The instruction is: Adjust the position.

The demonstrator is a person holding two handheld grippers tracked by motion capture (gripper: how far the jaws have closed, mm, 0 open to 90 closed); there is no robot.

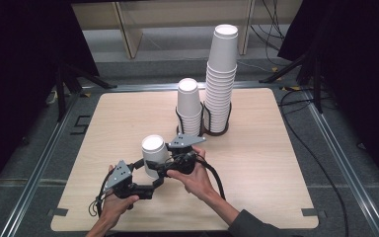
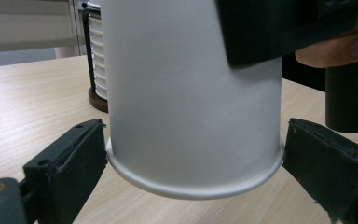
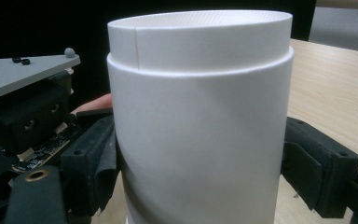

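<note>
Paper cups [image 1: 155,154], two nested upside down, are held above the desk [image 1: 256,163] in front of the short cup stack [image 1: 189,106] and, beside it, the tall stack [image 1: 221,74]. The right claw [image 1: 164,170] clamps the outer cup's wall; the left claw [image 1: 150,170] pinches its rim. Squeezing harder could likely crumple the thin paper, jamming both cups.

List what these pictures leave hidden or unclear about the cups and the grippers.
- How many cups are nested in the held cup: the right gripper view shows two layers; its foot is cut off by the bottom edge.
- Base of the tall stack: high view, holder ring hides it.
- Right gripper fingers: high view, too small.
</note>
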